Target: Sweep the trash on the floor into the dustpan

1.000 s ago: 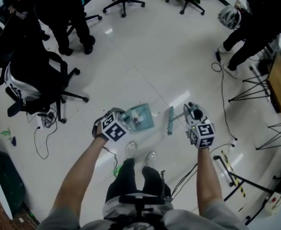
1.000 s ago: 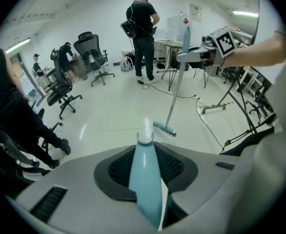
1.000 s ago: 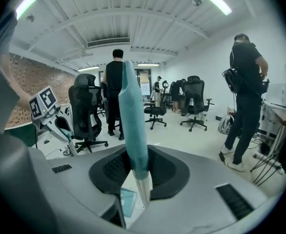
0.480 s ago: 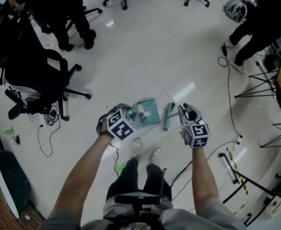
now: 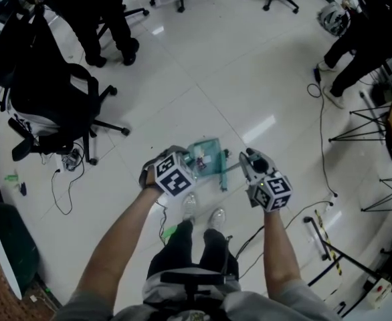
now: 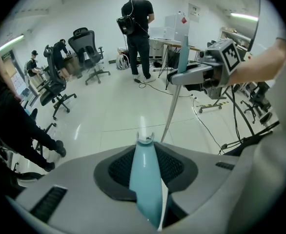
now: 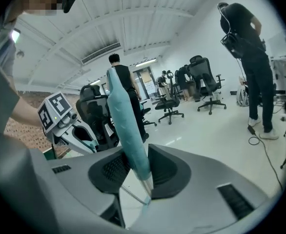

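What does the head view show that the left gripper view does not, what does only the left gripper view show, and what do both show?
Only the head view: the pan of the dustpan with small trash in it, the head of the brush beside it, the person's shoes.
Only the left gripper view: the left gripper shut on the dustpan's light blue handle.
Both: the right gripper holding the brush handle between its jaws, which have just been opening slightly; office chairs.

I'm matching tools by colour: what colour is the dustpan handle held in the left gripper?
Pale teal-blue dustpan handle, clearest in the left gripper view.
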